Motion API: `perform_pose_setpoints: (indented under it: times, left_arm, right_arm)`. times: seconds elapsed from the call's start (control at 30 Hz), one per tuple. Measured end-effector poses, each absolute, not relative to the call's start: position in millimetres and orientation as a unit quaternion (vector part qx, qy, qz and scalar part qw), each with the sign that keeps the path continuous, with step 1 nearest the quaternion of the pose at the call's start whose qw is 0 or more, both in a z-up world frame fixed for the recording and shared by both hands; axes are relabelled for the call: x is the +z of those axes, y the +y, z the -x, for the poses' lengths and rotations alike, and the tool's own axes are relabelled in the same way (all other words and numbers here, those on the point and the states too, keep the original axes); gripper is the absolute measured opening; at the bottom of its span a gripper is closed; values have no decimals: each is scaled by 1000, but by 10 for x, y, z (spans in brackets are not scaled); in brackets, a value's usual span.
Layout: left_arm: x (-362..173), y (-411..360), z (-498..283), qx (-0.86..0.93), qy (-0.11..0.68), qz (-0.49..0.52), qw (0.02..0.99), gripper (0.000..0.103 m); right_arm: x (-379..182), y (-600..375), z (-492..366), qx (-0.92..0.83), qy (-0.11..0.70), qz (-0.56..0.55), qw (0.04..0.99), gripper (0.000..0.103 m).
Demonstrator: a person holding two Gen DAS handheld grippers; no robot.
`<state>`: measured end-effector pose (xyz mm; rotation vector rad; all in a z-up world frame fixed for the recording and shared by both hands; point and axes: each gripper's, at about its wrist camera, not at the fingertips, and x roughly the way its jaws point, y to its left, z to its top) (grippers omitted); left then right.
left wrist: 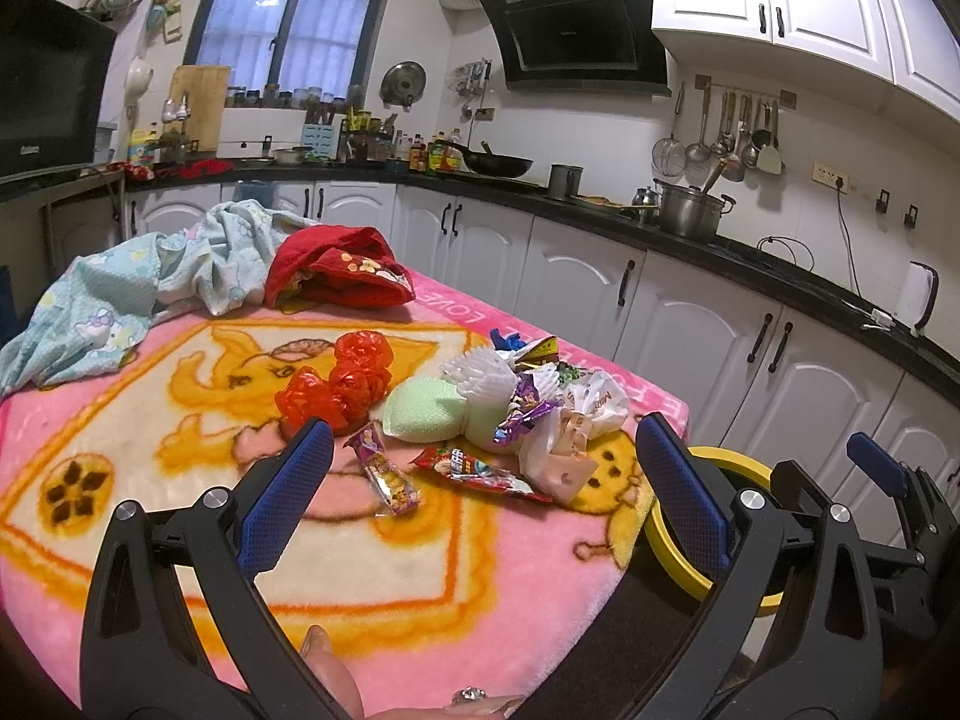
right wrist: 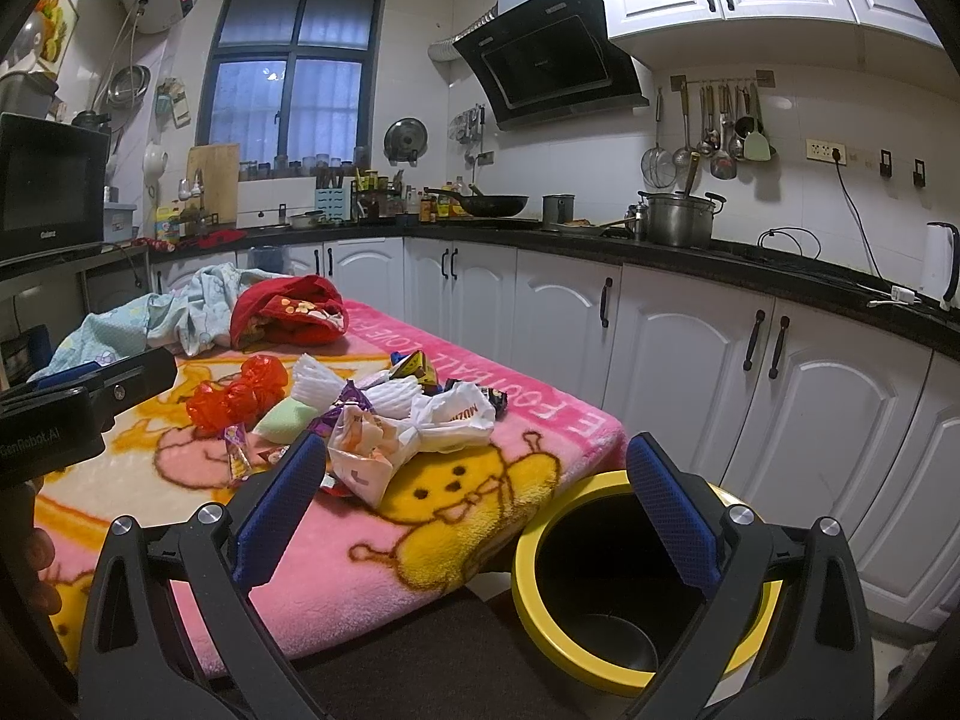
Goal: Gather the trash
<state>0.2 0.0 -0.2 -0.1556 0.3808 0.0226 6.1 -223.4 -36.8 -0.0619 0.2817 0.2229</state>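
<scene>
Two grippers, left and right, hang wide open and empty at the frame bottoms. The trash pile sits mid-frame on the blanket, dead ahead of the left gripper, likely nearer. The bin stands lower right, under the right gripper.
</scene>
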Motion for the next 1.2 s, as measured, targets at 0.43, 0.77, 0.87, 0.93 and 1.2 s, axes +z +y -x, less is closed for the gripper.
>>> perform_pose_setpoints:
  times: [0.43, 0.77, 0.87, 0.93, 1.2]
  left_arm:
    - [-66, 22, -9, 11, 190, 81, 978, 93]
    - [-54, 307, -88, 30, 189, 98, 977, 93]
    - [-19, 410, -143, 42, 187, 102, 976, 93]
    - [22, 498, -186, 53, 188, 106, 975, 93]
    - [163, 773, -411, 76, 188, 103, 974, 93]
  right_arm:
    - [-367, -2284, -61, 117, 140, 33, 983, 97]
    - [-307, -1961, -205, 174, 169, 66, 968, 97]
    - [-307, -1833, -319, 189, 183, 71, 962, 97]
    - [-311, -1741, -399, 200, 189, 79, 958, 97]
    - [-333, -1562, -770, 217, 216, 79, 949, 97]
